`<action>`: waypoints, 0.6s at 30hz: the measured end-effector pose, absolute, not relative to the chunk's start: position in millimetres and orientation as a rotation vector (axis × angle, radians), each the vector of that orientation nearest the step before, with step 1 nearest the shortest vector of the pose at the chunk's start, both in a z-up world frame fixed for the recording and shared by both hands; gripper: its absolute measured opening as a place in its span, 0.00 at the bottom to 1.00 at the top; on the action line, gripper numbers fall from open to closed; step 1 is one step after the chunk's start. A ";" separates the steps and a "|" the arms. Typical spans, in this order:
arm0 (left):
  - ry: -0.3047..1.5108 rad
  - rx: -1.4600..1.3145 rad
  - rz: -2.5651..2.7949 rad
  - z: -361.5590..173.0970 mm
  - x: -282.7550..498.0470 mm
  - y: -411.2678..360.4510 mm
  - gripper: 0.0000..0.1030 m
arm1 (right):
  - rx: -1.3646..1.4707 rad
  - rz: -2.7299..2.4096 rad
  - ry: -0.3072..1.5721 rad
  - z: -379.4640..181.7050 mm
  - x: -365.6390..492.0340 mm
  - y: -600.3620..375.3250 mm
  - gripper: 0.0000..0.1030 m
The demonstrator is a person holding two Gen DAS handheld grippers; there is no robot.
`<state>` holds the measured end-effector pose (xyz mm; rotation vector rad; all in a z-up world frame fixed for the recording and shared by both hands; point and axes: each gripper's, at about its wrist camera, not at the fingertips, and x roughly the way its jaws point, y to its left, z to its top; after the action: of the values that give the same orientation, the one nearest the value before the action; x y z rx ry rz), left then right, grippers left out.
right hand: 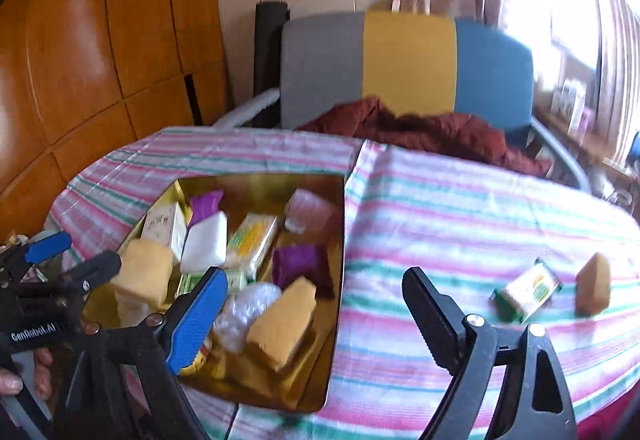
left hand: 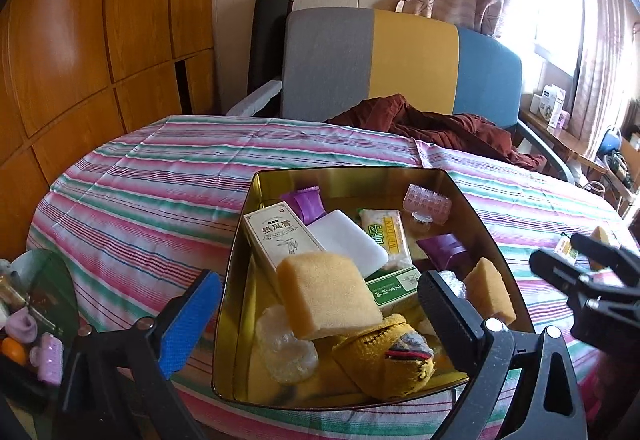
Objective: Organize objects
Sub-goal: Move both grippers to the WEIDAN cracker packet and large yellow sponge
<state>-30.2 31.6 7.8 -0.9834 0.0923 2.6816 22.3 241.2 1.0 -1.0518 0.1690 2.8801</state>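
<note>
A gold tin [left hand: 236,280] stands on the striped cloth [left hand: 152,192], packed with several items. Among them are a yellow sponge [left hand: 328,292], a white carton [left hand: 280,236], a white block [left hand: 352,240], a yellow sock [left hand: 384,356] and a second sponge [left hand: 488,290]. My left gripper [left hand: 320,278] hovers open over the tin's near half, its pads clear of everything. My right gripper [right hand: 316,276] is open above the tin's [right hand: 336,280] right wall, holding nothing. To its right on the cloth lie a small green-and-yellow box [right hand: 528,294] and a sponge wedge [right hand: 594,284].
A chair [left hand: 412,60] with a grey, yellow and blue back stands behind the table, with a red-brown garment [left hand: 440,128] on it. Wooden cupboard doors [left hand: 80,40] fill the left. A low shelf [left hand: 36,304] of small items sits at the near left. A hand [right hand: 12,380] holds the left gripper's handle.
</note>
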 end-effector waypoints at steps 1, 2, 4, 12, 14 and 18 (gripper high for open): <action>0.092 -0.983 2.685 8.0 -29.9 31.6 0.97 | -1.073 2.876 0.181 -2.3 22.3 242.9 0.88; 0.094 -0.985 2.688 8.3 -29.6 31.7 0.97 | -1.092 2.872 0.192 -4.9 21.9 245.3 0.88; 0.105 -0.990 2.697 8.6 -29.3 32.1 0.97 | -1.117 2.865 0.205 -10.6 22.8 248.0 0.88; 0.137 -0.967 2.716 14.0 -24.9 33.4 0.97 | -1.241 2.846 0.245 -27.9 29.2 262.6 1.00; 0.143 -0.955 2.716 17.6 -23.6 34.9 0.97 | -1.246 2.820 0.246 -29.7 28.9 268.9 1.00; 0.158 -0.934 2.718 24.6 -21.2 37.8 0.98 | -1.198 2.780 0.240 -23.8 30.7 288.3 1.00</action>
<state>-21.2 37.8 24.6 -0.9338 0.1582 2.7181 30.7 288.3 -23.8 -1.1975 0.2402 2.7797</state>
